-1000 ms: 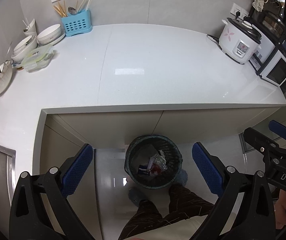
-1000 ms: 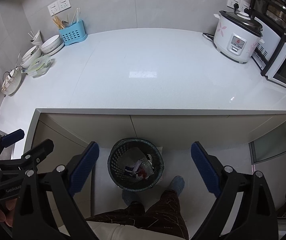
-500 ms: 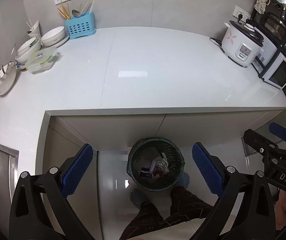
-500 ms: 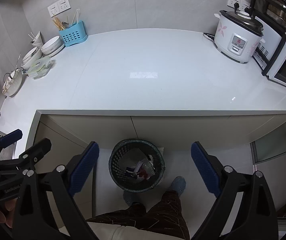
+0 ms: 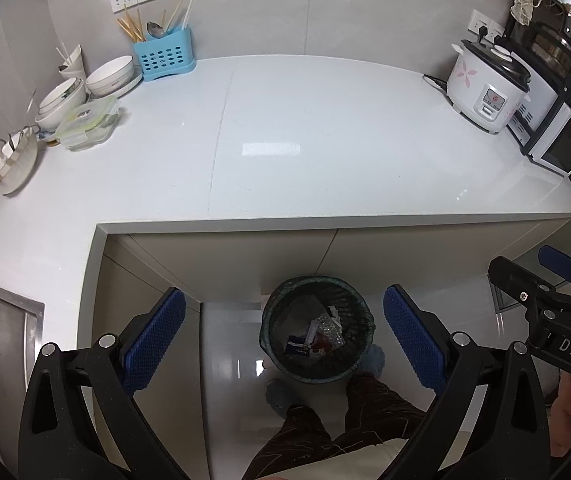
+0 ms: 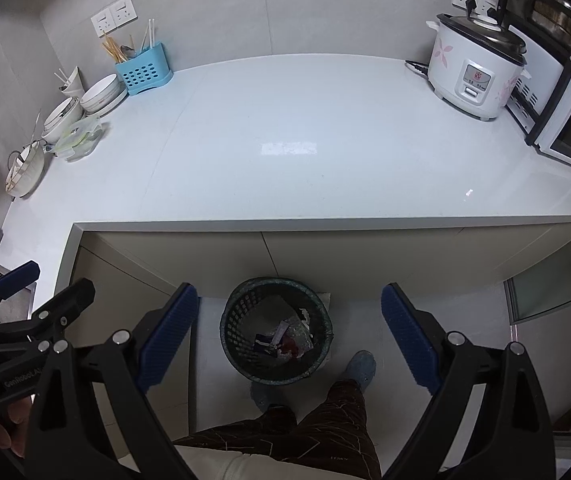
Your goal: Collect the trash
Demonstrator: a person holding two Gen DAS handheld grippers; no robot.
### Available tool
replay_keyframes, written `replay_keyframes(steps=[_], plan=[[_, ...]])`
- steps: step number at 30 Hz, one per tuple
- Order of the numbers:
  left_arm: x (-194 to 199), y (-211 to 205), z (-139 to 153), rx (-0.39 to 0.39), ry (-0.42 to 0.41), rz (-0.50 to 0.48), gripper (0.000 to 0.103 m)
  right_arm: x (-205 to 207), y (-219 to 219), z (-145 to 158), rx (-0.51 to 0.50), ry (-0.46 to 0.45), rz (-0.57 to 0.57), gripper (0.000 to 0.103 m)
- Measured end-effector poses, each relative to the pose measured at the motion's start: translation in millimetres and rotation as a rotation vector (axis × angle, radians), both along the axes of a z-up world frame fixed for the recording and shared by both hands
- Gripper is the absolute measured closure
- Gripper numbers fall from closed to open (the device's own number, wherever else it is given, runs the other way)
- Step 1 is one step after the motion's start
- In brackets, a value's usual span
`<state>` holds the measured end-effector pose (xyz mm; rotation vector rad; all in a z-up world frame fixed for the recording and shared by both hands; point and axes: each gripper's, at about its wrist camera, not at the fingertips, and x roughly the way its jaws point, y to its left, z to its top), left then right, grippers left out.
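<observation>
A dark mesh trash bin (image 5: 277,320) stands on the floor below the counter edge, with wrappers and scraps (image 5: 317,338) in its bottom; it also shows in the right wrist view (image 6: 237,320) with the scraps (image 6: 285,338). My left gripper (image 5: 284,342) is open and empty, held high above the bin. My right gripper (image 6: 288,340) is open and empty, also high above the bin. Each gripper shows at the edge of the other's view.
A white L-shaped counter (image 5: 325,152) carries bowls (image 5: 109,76), a lidded container (image 5: 87,120), a blue utensil holder (image 5: 163,58), a rice cooker (image 5: 485,88) and a microwave (image 5: 561,146). A sink (image 5: 1,344) lies left. The person's legs and feet (image 5: 345,412) stand by the bin.
Both grippers have drawn slightly back and up, so more of the counter and wall shows. Both stay open and empty.
</observation>
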<state>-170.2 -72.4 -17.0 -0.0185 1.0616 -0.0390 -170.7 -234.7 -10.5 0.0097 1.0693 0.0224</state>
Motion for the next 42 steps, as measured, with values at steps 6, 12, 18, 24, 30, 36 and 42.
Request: replay_keyframes(steps=[6,12,18,24,30,36,42], plan=[[1.2,3.8,3.3,0.000,-0.010,-0.002,0.006,0.6,2.1,-0.8,-0.011,0.005,-0.003,0.014],[1.9,4.8,4.6,-0.002,-0.006,-0.003,0.006,1.0,3.0,0.3,-0.018,0.004,-0.006,0.014],[2.7,4.5,4.5,-0.016,0.006,-0.005,0.006,1.1,3.7,0.7,-0.025,0.005,-0.007,0.014],[3.0,4.4,5.9,-0.005,0.002,0.000,0.006,0.8,3.4,0.8,-0.027,0.006,-0.003,0.014],[3.5,6.8,6.2,-0.019,0.005,0.007,0.006,-1.1,4.6,2.3,-0.030,0.002,-0.001,0.014],[2.4,2.6,6.4,-0.010,0.003,-0.007,0.006,-1.8,4.0,2.7,-0.028,0.002,-0.002,0.014],[2.0,6.1,6.2,-0.016,-0.001,0.007,0.006,-1.9,2.5,4.1,-0.027,0.001,-0.004,0.014]])
